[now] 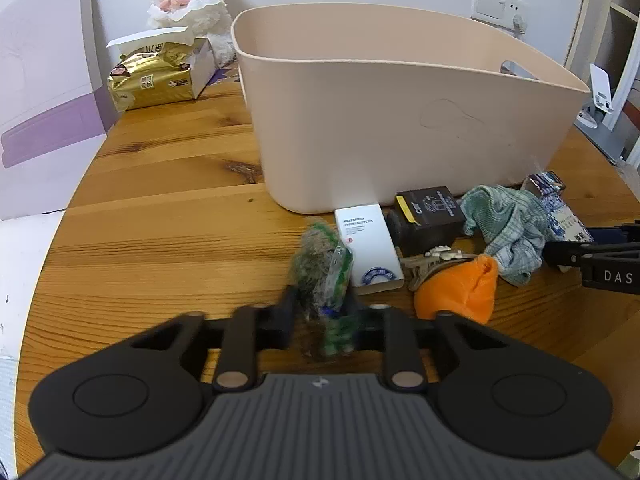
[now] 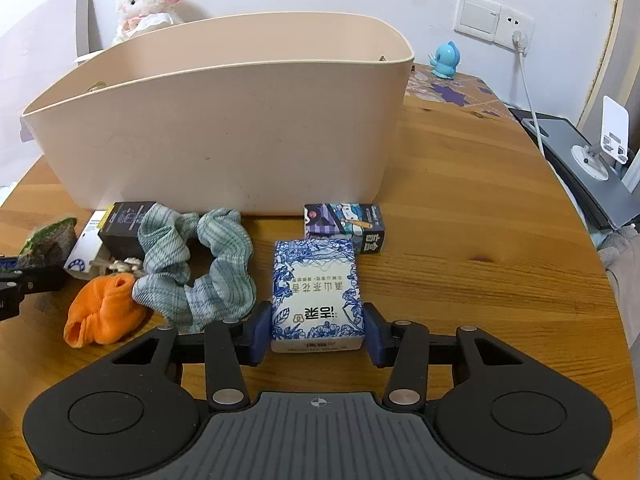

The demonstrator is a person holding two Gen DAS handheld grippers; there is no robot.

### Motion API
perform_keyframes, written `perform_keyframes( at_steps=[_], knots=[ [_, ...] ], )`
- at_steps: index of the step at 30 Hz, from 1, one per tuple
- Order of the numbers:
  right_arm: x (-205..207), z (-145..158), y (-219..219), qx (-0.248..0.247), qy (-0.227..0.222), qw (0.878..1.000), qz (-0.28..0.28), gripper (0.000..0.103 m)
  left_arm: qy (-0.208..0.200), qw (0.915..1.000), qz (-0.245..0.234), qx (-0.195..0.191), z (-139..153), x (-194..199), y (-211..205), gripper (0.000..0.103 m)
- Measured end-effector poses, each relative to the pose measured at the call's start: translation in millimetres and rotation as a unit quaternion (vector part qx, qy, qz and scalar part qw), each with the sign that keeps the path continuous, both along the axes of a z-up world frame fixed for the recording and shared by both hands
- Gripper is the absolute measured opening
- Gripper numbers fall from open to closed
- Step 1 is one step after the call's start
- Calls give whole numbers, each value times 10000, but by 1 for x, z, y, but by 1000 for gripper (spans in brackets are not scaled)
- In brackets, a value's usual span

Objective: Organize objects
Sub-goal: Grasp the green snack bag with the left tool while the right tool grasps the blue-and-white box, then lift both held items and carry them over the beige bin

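Observation:
A beige plastic bin (image 1: 400, 120) stands on the wooden table (image 1: 160, 240); it also shows in the right wrist view (image 2: 224, 132). My left gripper (image 1: 320, 316) is shut on a blurred green and brown packet (image 1: 324, 268), also seen at the left edge of the right wrist view (image 2: 52, 240). My right gripper (image 2: 316, 334) has its blue pads against both sides of a blue-and-white tissue pack (image 2: 316, 292) that lies on the table. Beside it lie a green scrunchie (image 2: 200, 268), an orange pouch (image 2: 104, 312), a black box (image 2: 124, 224) and a white box (image 1: 370, 248).
A small illustrated carton (image 2: 344, 228) lies before the bin. A gold tissue pack (image 1: 160, 76) and plush lamb (image 1: 192, 0) sit at the back left. A blue figurine (image 2: 445, 60), wall socket with cable (image 2: 520, 40) and phone stand (image 2: 608, 140) are at the right.

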State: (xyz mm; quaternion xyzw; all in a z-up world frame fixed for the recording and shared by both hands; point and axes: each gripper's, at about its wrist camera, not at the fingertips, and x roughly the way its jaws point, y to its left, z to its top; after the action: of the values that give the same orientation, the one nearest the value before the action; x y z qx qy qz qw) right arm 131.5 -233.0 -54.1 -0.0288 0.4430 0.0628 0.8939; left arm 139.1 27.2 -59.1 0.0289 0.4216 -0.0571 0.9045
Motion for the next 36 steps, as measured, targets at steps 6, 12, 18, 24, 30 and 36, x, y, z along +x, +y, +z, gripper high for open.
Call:
perform_keyframes(
  at_steps=[6,12,18,24,30,36],
  knots=[
    [-17,7,-11,103,0,9999,-63,43,-57,10000,-46,3,4,-8,0,20],
    [-38,31,-20,168,-289,9993,-160,43,-250,9997,-29,-14,22,-24,0,19],
    [-58,66,-23,192,-779,9967,-158,43,-636,9980,-26,6,48,-43,-2,19],
    [-66,99,-24,207,-1321,9909,-148,43,-1094,9939,-109,4,80,-53,-8,19],
    [-50,120,-24,273,-1679,9853,-133,43,-1399,9901,-130,-33,100,-46,-15,19],
    [-13,129,-11,293,-1797,9833,-72,43,-1450,9894,-42,-109,106,-12,-21,19]
  ],
)
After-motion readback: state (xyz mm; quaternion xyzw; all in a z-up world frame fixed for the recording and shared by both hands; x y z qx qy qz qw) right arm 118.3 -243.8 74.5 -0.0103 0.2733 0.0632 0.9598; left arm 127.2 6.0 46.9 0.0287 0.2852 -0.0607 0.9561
